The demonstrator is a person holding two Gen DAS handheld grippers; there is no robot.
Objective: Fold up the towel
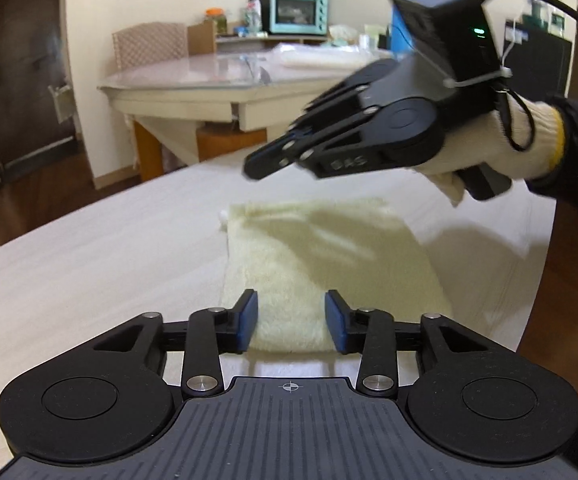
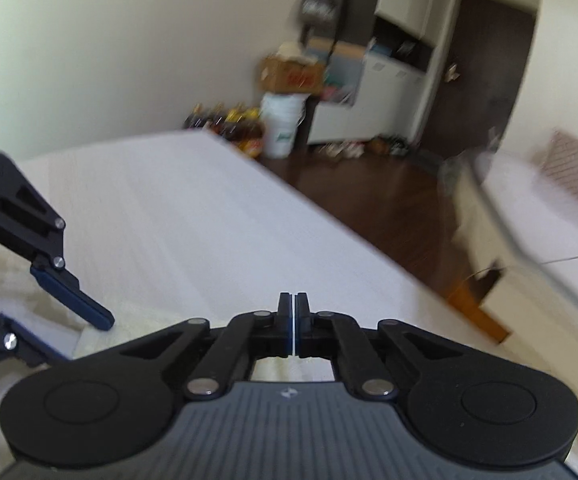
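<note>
- Left gripper (image 1: 291, 322): fingers set wide apart, empty, poised low over the near edge of the towel; one blue pad shows to each side of the cloth, and whether they touch it cannot be told.
- Towel (image 1: 329, 264): pale cream terry, lying flat on the white tabletop (image 1: 89, 272) as a roughly rectangular piece, seemingly already doubled; a small white tag or corner pokes out at its far left.
- Handling, as judged: light, soft and limp, with no stiffness to hold a shape when lifted; the looped pile should give the pads good friction, so slipping is unlikely. Not fragile.
- Where to take hold, as judged: pinch at a near corner or along the near hem, catching all layers together, so the edge lifts evenly.
- Right gripper (image 1: 273, 160): held in a gloved hand above the towel's far end, clear of it; fingers closed together on nothing, confirmed in its own view (image 2: 293, 320).
- Beyond: a dining table (image 1: 225, 80) and a teal oven (image 1: 297, 12).
</note>
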